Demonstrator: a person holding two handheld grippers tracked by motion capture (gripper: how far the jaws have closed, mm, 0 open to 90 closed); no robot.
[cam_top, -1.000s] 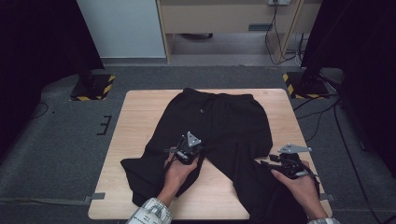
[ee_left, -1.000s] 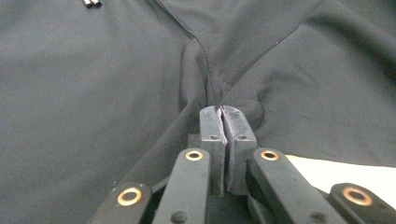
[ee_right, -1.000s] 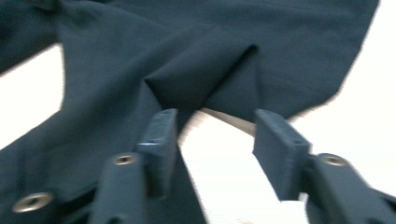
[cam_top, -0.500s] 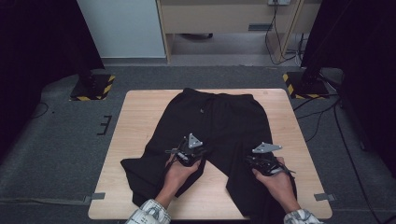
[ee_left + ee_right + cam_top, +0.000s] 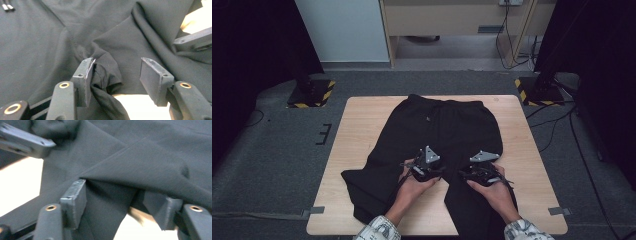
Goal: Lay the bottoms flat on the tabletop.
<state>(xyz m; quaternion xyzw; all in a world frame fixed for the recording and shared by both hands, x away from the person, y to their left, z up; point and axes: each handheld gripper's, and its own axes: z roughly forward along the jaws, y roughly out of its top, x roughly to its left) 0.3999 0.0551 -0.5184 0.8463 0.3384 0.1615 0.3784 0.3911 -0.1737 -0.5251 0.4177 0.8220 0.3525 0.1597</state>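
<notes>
Black sweatpants [image 5: 437, 125] lie flat on the wooden table [image 5: 357, 130], waistband at the far side, legs toward me. My left gripper [image 5: 424, 167] sits at the crotch. In the left gripper view, its jaws [image 5: 117, 65] have just been opening; bunched fabric [image 5: 105, 72] leans on one pad and the other stands apart. My right gripper [image 5: 479, 172] rests close beside it on the inner edge of the right leg. Its jaws [image 5: 122, 195] have also just been opening, with a fabric fold [image 5: 150, 157] loose between them and draped over one finger.
Bare wood shows between the legs [image 5: 135, 105]. The white drawstring tips [image 5: 7, 7] lie near the waistband. Yellow-and-black striped stand bases [image 5: 312, 92] [image 5: 537, 90] sit on the grey floor beyond the table's far corners. Cables [image 5: 557, 125] trail at the right.
My right hand has moved left from the outer right leg to beside the left gripper. The right leg now lies straighter. The left hand has shifted slightly right.
</notes>
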